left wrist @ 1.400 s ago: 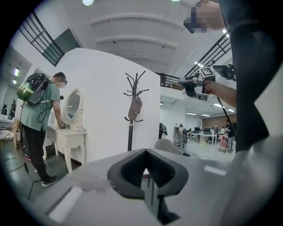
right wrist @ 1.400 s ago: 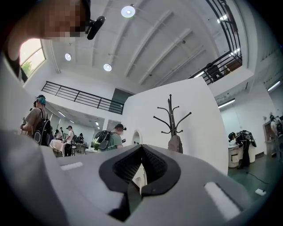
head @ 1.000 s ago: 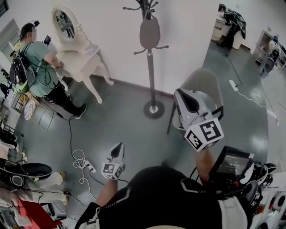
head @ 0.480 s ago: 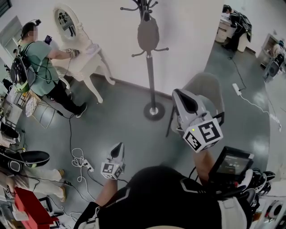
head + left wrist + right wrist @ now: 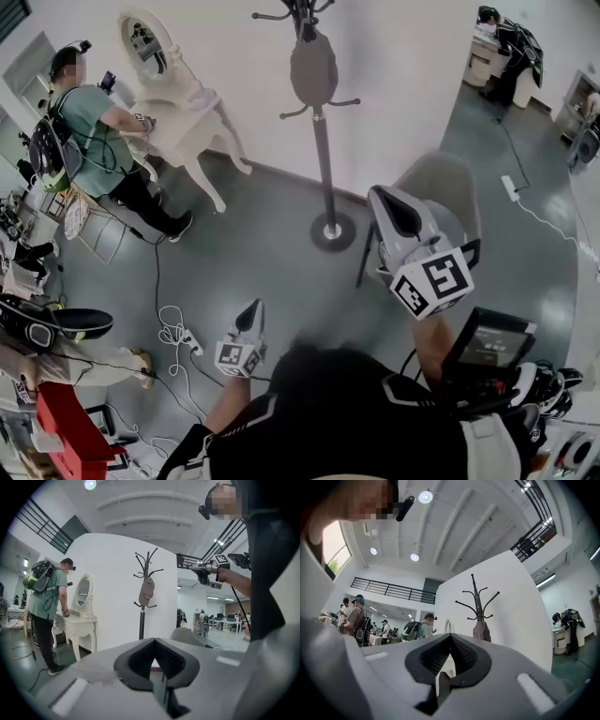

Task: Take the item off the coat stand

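Note:
A black coat stand (image 5: 323, 141) stands against the white wall, with a grey pouch-like item (image 5: 313, 67) hanging high on it. The item also shows in the left gripper view (image 5: 146, 591) and in the right gripper view (image 5: 481, 631). My left gripper (image 5: 254, 306) is held low in front of me, well short of the stand, jaws together with nothing in them (image 5: 153, 640). My right gripper (image 5: 375, 192) is raised to the right of the stand's base, shut and holding nothing (image 5: 451, 635). Both point toward the stand from a distance.
A grey chair (image 5: 441, 192) stands just behind my right gripper. A white dressing table (image 5: 187, 117) with a mirror is at the left, and a person in a green shirt (image 5: 89, 127) leans over it. Cables and a power strip (image 5: 187, 342) lie on the floor.
The view has shifted a little, so the stand sits slightly lower and further right. The person in green has bent closer to the dressing table. Both grippers hold nearly the same pose.

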{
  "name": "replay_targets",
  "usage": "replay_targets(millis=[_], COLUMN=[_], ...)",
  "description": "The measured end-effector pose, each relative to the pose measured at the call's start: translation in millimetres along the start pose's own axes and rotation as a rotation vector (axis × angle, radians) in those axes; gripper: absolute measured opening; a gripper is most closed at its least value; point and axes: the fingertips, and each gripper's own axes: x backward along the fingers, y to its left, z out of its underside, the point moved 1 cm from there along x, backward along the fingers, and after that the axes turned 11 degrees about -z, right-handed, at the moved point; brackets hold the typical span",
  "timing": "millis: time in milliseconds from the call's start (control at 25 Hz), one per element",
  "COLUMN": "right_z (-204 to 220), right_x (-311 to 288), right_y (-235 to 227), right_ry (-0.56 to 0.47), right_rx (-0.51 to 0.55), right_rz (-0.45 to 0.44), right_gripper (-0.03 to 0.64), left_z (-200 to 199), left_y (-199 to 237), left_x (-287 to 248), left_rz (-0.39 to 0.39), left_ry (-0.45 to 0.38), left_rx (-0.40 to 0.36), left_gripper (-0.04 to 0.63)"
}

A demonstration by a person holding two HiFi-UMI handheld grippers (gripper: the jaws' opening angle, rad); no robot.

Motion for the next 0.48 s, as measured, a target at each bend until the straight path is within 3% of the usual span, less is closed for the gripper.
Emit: replay_targets(millis=[480], right_z=[10], right_x=[-35], right_y=[-9], right_ry=[0.027], right_rx=[0.015], right_rz=[0.042], right_gripper=[0.009], left_z=[-2], left_y=[31], left_x=[-32], left_rz=[0.047], left_ry=[-0.006], left_rx=[-0.005], left_gripper=[0.015])
